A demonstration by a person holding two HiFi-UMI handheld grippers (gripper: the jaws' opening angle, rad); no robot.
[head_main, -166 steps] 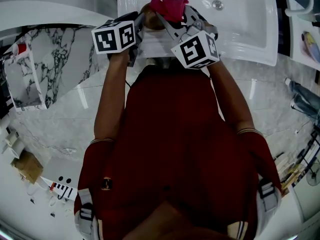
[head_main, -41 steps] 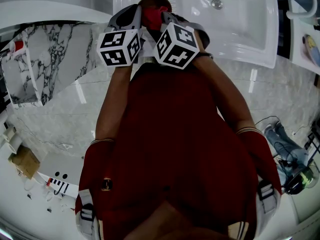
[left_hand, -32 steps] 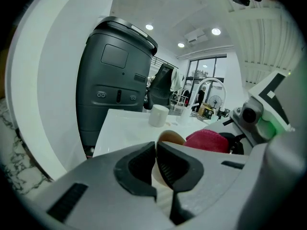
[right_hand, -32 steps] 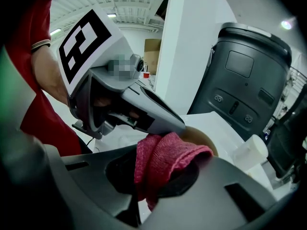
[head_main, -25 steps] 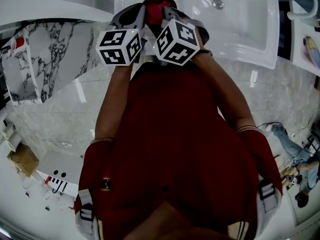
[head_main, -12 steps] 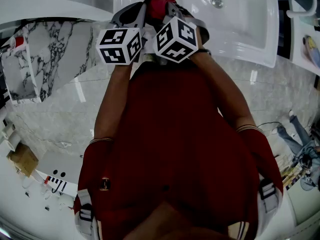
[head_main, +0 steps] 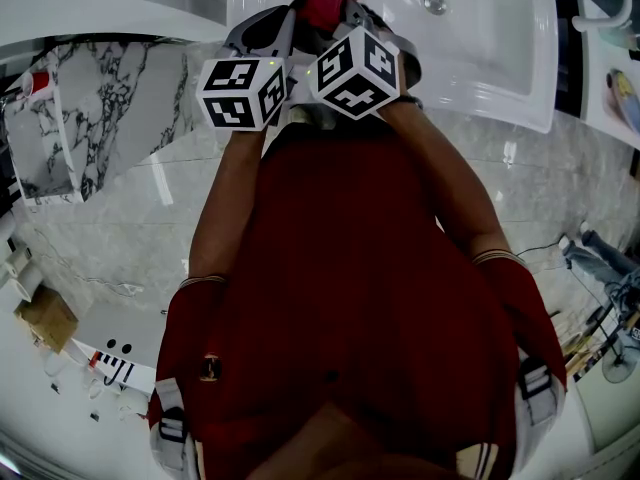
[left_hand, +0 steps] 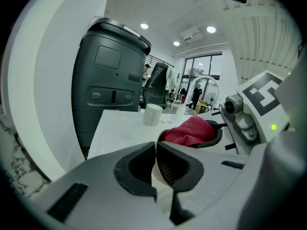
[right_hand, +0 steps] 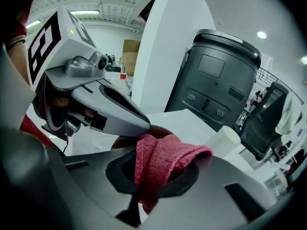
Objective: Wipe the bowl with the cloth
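At the bottom of the left gripper view, the left gripper (left_hand: 156,152) is shown with its jaws drawn almost together, pinched on a thin pale edge. In the right gripper view this is seen to be the rim of the brown bowl (right_hand: 160,130), which is met by the tip of that gripper at mid frame. Just past the jaws, right of centre, the red cloth (left_hand: 189,132) is bunched in the other gripper.

In the lower middle of the right gripper view, the right gripper (right_hand: 154,176) is clamped on the cloth. A fold is hung down between the jaws and the rest is heaped above them, touching the bowl.

Beyond both grippers a white counter (left_hand: 120,128) is spread, and a white cup (left_hand: 153,114) is stood upright on it, apart from the bowl. Behind the counter a tall dark grey unit (left_hand: 112,80) is set against a white wall.

At the top centre of the head view, the two marker cubes are held side by side, nearly touching, with the cloth lifted just above them. A white sink (head_main: 490,58) with its drain (head_main: 433,5) is seen at the upper right.
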